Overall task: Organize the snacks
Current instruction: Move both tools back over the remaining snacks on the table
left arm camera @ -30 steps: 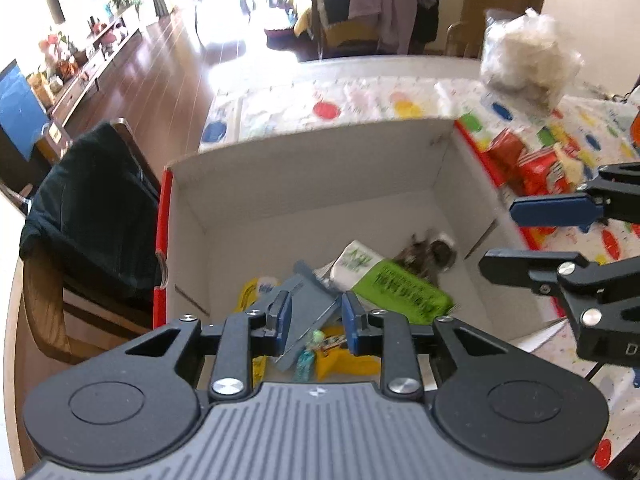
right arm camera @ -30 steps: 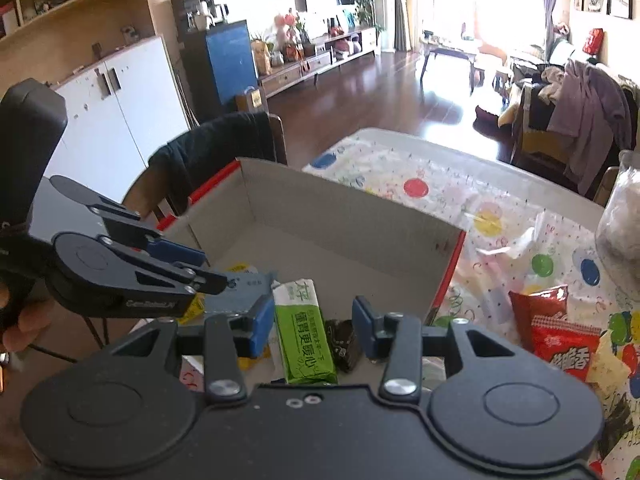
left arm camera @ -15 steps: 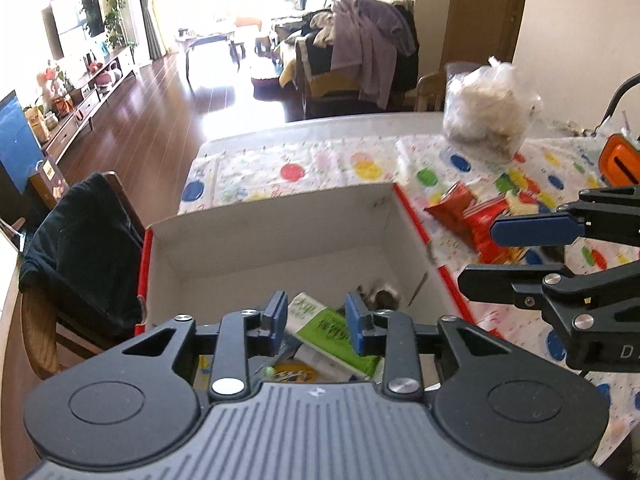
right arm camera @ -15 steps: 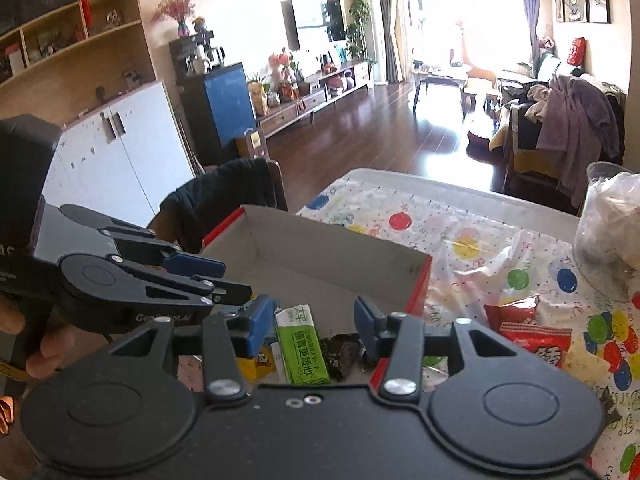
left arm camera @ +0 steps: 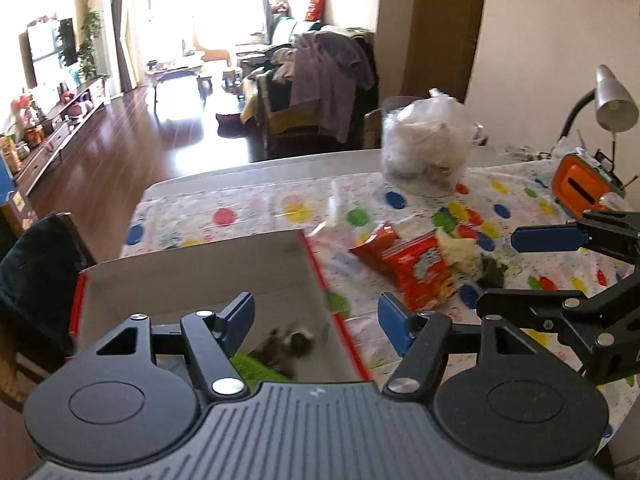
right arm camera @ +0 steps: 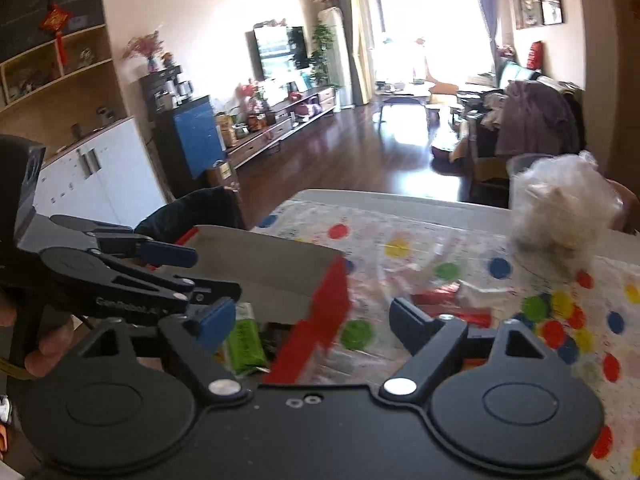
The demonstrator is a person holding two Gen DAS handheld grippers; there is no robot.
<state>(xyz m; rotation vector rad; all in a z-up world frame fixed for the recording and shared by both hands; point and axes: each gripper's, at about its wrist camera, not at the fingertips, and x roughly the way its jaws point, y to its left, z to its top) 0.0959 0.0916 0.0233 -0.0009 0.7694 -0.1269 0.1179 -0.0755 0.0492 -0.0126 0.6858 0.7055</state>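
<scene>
The table (left arm camera: pixel 248 204) under its polka-dot cloth carries the cardboard box (left arm camera: pixel 200 276) with the red rim, already holding a green packet (right arm camera: pixel 244 340) and a dark wrapper (left arm camera: pixel 288 346) beside it. Outside the box, just past its red edge, lie 2 red snack bags (left arm camera: pixel 416 272), overlapping, their long axis running from the box toward the table's right side, with pale packets touching their far end. Both tools are empty: the left gripper (left arm camera: pixel 316 322) has its jaws wide apart above the box's right edge, and the right gripper (right arm camera: pixel 308 320) is likewise spread. This looks like the reach between drops; the next move calls for closing across a red bag's short side.
</scene>
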